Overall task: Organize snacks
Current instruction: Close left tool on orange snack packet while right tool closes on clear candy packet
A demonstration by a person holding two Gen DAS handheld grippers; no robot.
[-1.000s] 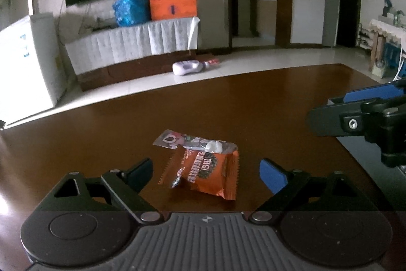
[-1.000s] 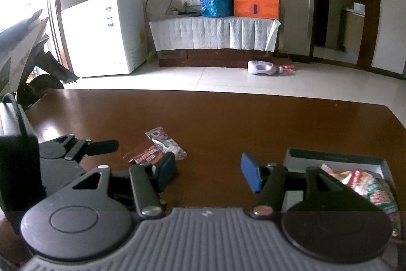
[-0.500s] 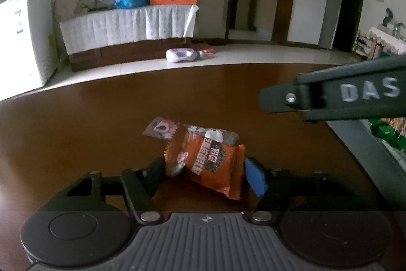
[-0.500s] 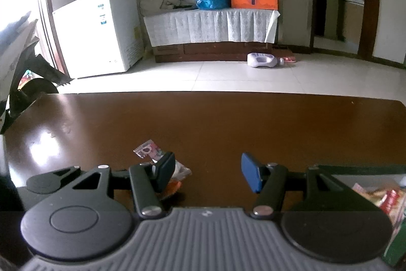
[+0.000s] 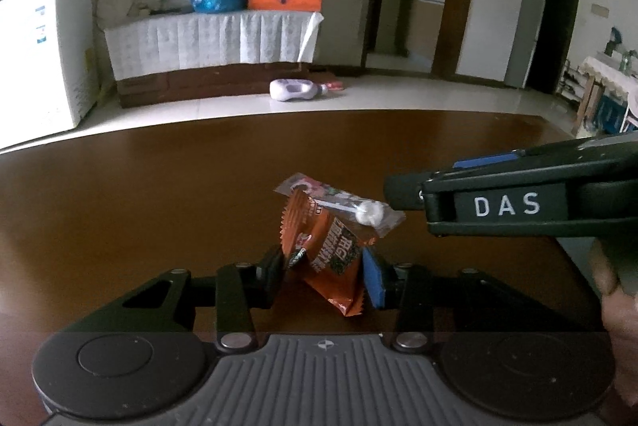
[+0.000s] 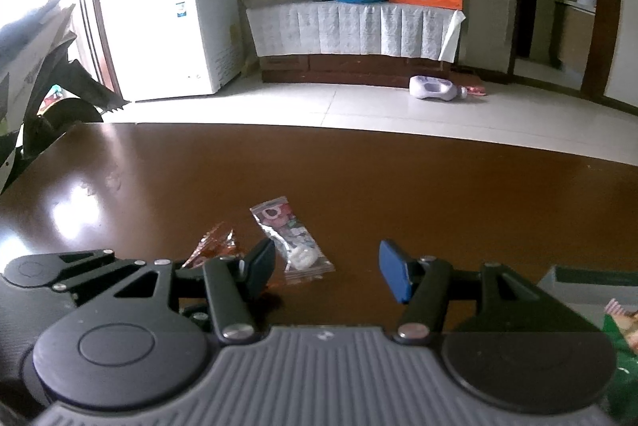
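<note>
An orange snack packet (image 5: 331,266) stands buckled on the brown table (image 5: 159,195) between the pads of my left gripper (image 5: 323,266). The jaws are closing, and both pads press on the packet's sides. A clear lollipop packet (image 5: 343,205) leans across its top edge. In the right wrist view the lollipop packet (image 6: 291,242) lies flat just ahead of my right gripper (image 6: 327,266), nearer its left finger. That gripper is open and touches nothing. The orange packet (image 6: 215,246) shows partly behind that left finger.
A grey box (image 6: 590,282) with a green snack bag (image 6: 622,330) inside sits at the table's right. A hand (image 5: 614,290) holds the right gripper's body (image 5: 510,205), which reaches in from the right close to the lollipop packet. Bare wood stretches beyond the packets.
The left jaws have narrowed from wide apart onto the orange packet, which buckled upright. The right gripper has come in from the right toward the lollipop packet, its jaws unchanged.
</note>
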